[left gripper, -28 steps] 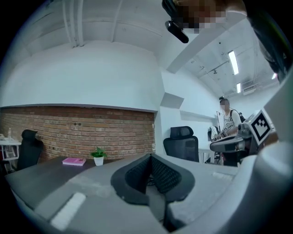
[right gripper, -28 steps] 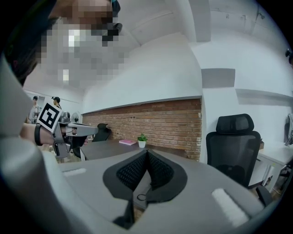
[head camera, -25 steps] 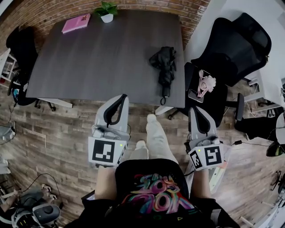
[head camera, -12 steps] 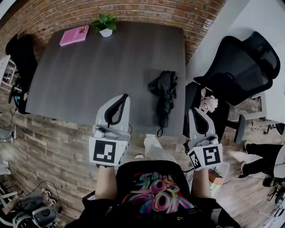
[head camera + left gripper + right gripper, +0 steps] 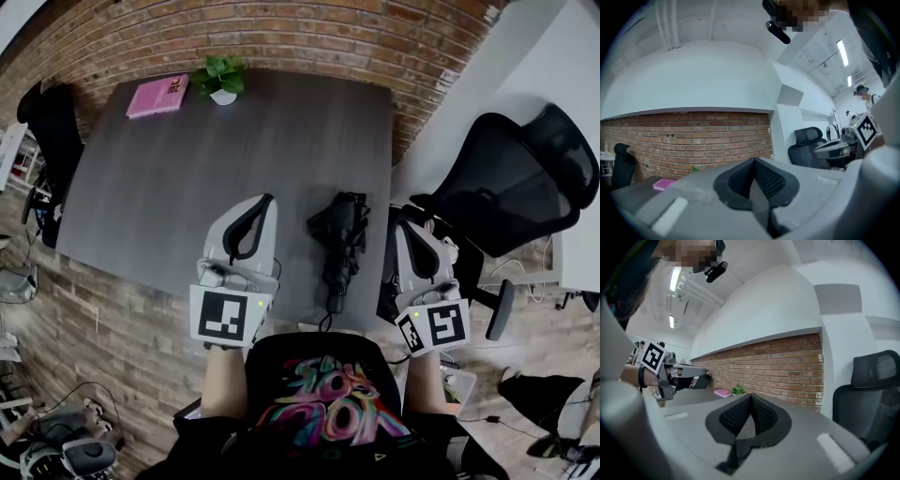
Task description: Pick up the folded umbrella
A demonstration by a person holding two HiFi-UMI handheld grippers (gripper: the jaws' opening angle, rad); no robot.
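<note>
The folded black umbrella (image 5: 339, 242) lies on the dark grey table (image 5: 187, 187), near its right front corner, handle and strap toward me. My left gripper (image 5: 266, 201) hovers level over the table's front part, to the left of the umbrella, with its jaws shut and nothing in them (image 5: 752, 161). Just past the table's right edge, to the right of the umbrella, my right gripper (image 5: 404, 226) is also shut and empty (image 5: 750, 397). Neither gripper touches the umbrella, and it shows in neither gripper view.
A pink book (image 5: 157, 96) and a small potted plant (image 5: 223, 80) sit at the table's far edge against the brick wall (image 5: 281, 28). A black office chair (image 5: 525, 178) stands close on the right, another chair (image 5: 47, 112) at the left.
The person has walked up to the table: table and umbrella are now much nearer. Both grippers have moved forward, still shut, and now flank the umbrella.
</note>
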